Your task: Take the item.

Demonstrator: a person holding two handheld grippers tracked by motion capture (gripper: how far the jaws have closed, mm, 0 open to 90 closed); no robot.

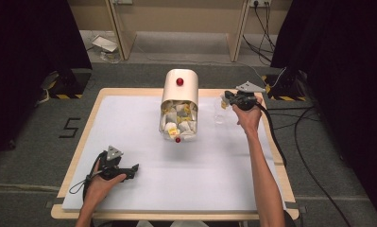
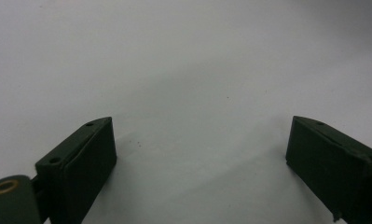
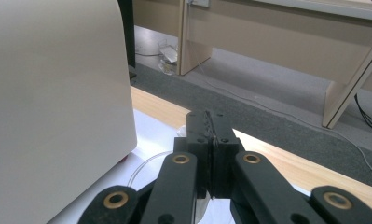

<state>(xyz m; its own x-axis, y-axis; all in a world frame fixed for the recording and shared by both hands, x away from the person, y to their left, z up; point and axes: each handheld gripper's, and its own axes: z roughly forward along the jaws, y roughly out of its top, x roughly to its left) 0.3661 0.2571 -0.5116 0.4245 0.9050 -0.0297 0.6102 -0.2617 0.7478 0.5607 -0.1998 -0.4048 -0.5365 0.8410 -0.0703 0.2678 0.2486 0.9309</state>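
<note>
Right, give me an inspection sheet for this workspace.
Surface: white board on a wooden table, clean.
Job's things: cream box holding tea bags; clear cup beside it.
Clutter: nothing seen.
Grippers: left tongs open, on the board; right tongs shut, apparently on a tea bag above the cup.
Cables: gripper cable; floor cables on the right.
Surroundings: carpet, curtains, desk.

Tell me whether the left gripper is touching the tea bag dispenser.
Apart. The high view shows the left gripper low on the white mat, with a wide stretch of bare mat between it and the cream tea bag dispenser.
</note>
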